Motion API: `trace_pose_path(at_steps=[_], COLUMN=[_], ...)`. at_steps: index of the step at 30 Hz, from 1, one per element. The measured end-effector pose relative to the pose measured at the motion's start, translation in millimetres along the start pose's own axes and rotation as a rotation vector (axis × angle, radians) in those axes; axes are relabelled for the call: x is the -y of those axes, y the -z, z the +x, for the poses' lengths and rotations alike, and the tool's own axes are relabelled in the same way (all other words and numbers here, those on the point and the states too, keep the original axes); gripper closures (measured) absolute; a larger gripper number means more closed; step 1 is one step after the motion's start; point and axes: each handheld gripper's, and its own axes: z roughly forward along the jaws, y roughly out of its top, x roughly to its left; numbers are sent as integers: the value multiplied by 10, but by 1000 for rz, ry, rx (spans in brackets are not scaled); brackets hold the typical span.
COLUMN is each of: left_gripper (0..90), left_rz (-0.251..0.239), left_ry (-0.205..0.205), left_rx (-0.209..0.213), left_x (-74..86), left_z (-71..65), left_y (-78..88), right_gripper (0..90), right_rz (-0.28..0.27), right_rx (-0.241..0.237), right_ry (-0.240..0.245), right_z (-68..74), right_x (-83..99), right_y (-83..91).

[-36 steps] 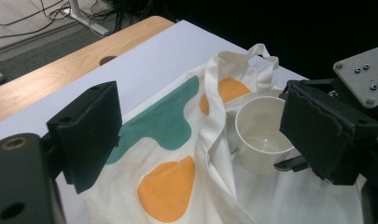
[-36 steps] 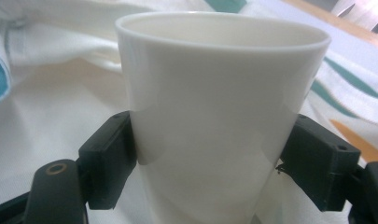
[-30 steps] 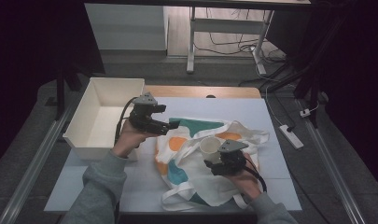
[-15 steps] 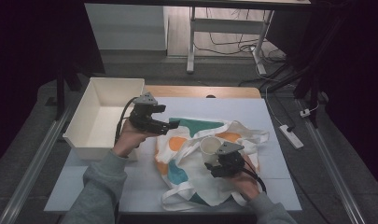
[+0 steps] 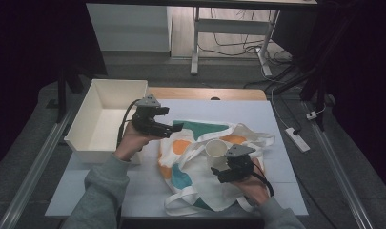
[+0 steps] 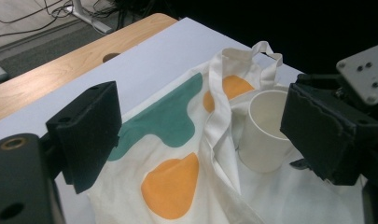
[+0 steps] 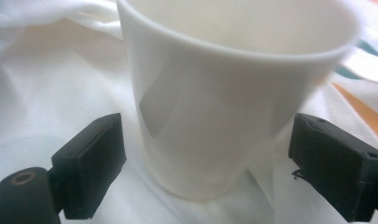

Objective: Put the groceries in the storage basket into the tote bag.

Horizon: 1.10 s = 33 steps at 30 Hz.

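Nearest the person, the right tongs (image 5: 222,168) sit low over the tote bag (image 5: 200,183), their jaws spread wide on either side of one white cup (image 7: 233,93). The jaws have just been opening, and a gap shows on both flanks, so the pads do not press the cup. The cup stands upright on the bag's white cloth, near the middle of the counter (image 5: 276,119). One tote bag lies flat there, with two teal patches and two orange ones showing, its handles (image 5: 255,138) trailing toward the right edge. The bag's near hem lies close to the counter's front edge. Bare counter stays free to the right of the bag and beyond it, up to the wooden strip at the far edge. The left tongs (image 5: 174,128) hover above the bag's far left corner, jaws apart and holding nothing. One white bin (image 5: 81,129) stands open-topped at the counter's left edge, just beside the left hand (image 5: 133,143).
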Motion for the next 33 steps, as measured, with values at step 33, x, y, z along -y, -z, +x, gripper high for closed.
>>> trace_pose_path(at_steps=[33], left_gripper=[146], left_rz=[111], left_ry=[3], left_rx=[-1], left_x=[488], left_z=[-137], left_y=[173], right_gripper=[176], right_rz=[-132], right_rx=[51], right_ry=[-113], right_z=[-531], right_x=[256], right_y=[727])
